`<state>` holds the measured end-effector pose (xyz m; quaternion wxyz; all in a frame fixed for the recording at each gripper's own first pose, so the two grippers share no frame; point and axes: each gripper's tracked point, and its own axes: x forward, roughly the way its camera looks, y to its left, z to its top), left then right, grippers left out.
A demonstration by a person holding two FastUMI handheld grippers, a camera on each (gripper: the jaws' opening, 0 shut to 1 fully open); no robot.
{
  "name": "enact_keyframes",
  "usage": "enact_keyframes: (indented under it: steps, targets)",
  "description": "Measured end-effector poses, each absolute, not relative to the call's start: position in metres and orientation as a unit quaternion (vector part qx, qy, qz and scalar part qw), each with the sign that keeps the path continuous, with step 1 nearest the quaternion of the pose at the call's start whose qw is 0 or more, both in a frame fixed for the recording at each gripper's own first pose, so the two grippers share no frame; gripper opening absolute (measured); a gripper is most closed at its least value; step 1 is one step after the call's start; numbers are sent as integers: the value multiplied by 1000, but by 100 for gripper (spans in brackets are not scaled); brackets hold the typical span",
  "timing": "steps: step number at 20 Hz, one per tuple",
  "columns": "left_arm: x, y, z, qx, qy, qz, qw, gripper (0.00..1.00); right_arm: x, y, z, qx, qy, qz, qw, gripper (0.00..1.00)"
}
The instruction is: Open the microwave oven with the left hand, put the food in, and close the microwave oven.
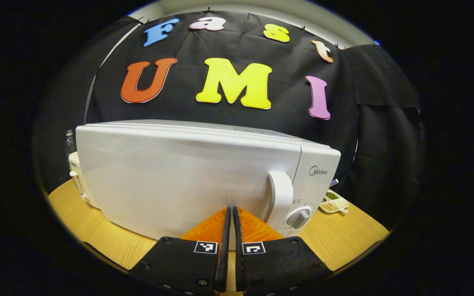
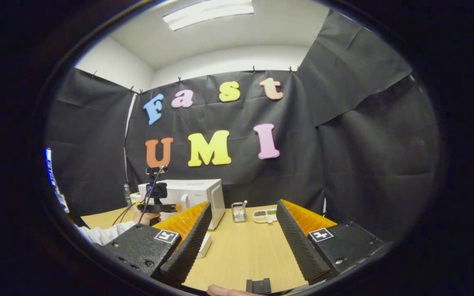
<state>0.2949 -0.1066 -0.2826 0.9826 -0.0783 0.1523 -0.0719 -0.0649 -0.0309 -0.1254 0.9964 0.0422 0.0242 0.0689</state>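
The white microwave (image 1: 187,176) stands close in front in the left gripper view, its door flush with the control panel. The door's white handle (image 1: 280,197) rises just right of my left gripper (image 1: 231,210), which is shut with nothing between its fingers, tips near the door. From the right gripper view the microwave (image 2: 198,191) sits far off on the wooden table (image 2: 245,250), and a hand (image 2: 146,216) holds the left gripper (image 2: 157,201) before it. My right gripper (image 2: 244,203) is open and holds nothing. A white flat object (image 2: 204,245) lies half hidden beside its left finger.
A divided dish of beans (image 1: 333,202) lies right of the microwave, also seen as the dish (image 2: 265,215) beside a small clear container (image 2: 239,211). A cream appliance (image 1: 75,172) and a bottle (image 1: 69,142) stand left of the microwave. A small black part (image 2: 259,285) sits at the table's near edge.
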Motion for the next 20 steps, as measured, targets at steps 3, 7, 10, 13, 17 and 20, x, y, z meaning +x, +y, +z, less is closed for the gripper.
enact_keyframes:
  steps: [3,7,10,13,17,20]
  targets:
    - [295,-108,-282,-105,159,-72,979,8,-68,-29,-121,39,19,72,996,100]
    - [293,-109,-286,-119,180,-76,973,8,-69,-27,-125,47,26,63,997,100]
    - [272,-101,-292,-101,215,-68,969,13,-73,-19,-129,48,40,67,996,100]
    - [248,-107,-268,-93,199,-90,971,13,-72,-14,-126,47,48,57,996,99]
    - [212,-96,-218,-64,168,-84,980,25,-73,6,-113,28,44,66,996,99]
    - [183,-75,-186,-23,157,-57,986,51,-71,9,-102,17,33,51,998,99]
